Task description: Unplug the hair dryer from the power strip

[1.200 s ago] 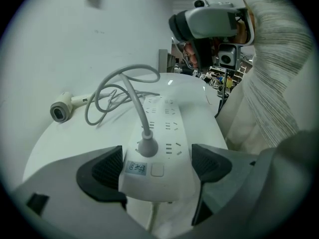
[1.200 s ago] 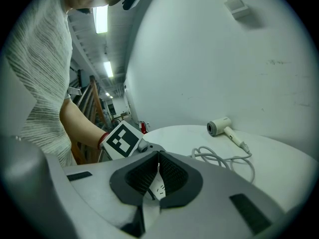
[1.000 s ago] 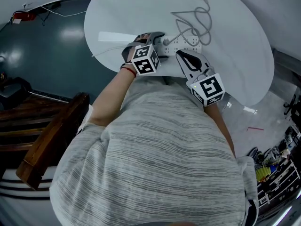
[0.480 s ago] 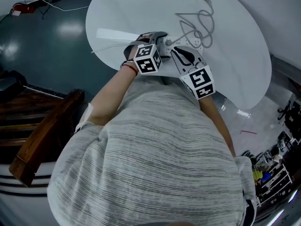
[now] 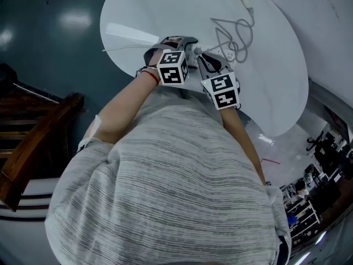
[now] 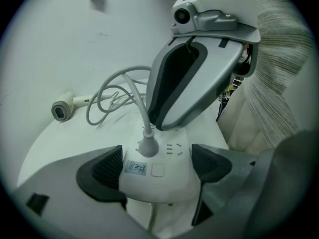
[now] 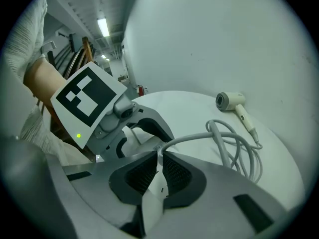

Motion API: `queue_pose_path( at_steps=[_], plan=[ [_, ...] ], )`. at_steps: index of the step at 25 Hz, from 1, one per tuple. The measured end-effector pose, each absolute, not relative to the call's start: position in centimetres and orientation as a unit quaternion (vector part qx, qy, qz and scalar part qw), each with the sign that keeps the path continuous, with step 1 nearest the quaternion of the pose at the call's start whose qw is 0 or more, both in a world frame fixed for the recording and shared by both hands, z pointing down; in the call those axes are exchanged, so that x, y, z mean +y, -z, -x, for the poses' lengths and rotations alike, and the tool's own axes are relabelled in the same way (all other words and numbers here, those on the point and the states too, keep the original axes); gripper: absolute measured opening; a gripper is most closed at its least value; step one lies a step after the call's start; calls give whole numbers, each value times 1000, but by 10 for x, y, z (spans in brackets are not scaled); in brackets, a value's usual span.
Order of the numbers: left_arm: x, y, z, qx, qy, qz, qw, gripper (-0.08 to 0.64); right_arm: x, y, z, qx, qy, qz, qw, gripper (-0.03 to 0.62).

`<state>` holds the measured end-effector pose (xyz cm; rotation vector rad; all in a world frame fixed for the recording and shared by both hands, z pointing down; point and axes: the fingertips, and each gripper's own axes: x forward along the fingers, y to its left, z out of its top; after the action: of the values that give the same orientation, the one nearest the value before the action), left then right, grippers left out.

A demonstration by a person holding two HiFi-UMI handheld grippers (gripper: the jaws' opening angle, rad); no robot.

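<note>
Left gripper (image 6: 155, 166): clenched on the near end of the white power strip (image 6: 165, 158), one dark pad against each long side.
Power strip: lies flat on the white oval table (image 5: 143, 15), close to the person's edge, running off toward 3 o'clock in the head view.
Plug (image 6: 147, 146): grey-white and round, seated upright in the socket nearest the left gripper, beside a small label and a square button.
Right gripper (image 7: 158, 169): comes down from 1 o'clock in the left gripper view, its jaws nipped tight on the cord (image 7: 190, 137) right above the plug.
Cord: leaves the right jaws toward 3 o'clock in the right gripper view, then lies in loose loops on the table.
Hair dryer (image 7: 230, 101): white, on its side at the far edge of the table, at 1 o'clock from the strip in the head view, well apart from both grippers.
Grippers: side by side, nearly touching, the marker cubes toward the person.
</note>
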<state>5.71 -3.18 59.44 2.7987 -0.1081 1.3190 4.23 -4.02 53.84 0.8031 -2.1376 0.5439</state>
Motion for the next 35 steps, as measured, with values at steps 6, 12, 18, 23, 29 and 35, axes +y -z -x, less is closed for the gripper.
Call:
queue_pose_path(
  at_steps=[6,12,18,23,29,35],
  plan=[
    [-32,-593,-57,-36,-423,-905,24,425,-40,-547,-44,-825,-211,-307,426,63],
    [-32,-594,-59,-37,-420,-906,25,425,-47,-552,-41,-824,-206,-307,428,102],
    [-32,-587,-60,-32,-420,-907,23,425,-50,-560,-38,-817,-199,-299,451,101],
    [-33,-591,-60,-36,-419,-907,24,425,-51,-563,-38,-813,-179,-287,474,79],
    [-30,-594,-60,-39,-413,-909,24,425,-48,-563,-36,-810,-163,-276,491,69],
    [-31,-593,-60,-37,-422,-906,17,423,-49,-562,-36,-807,-166,-271,498,66]
  ],
)
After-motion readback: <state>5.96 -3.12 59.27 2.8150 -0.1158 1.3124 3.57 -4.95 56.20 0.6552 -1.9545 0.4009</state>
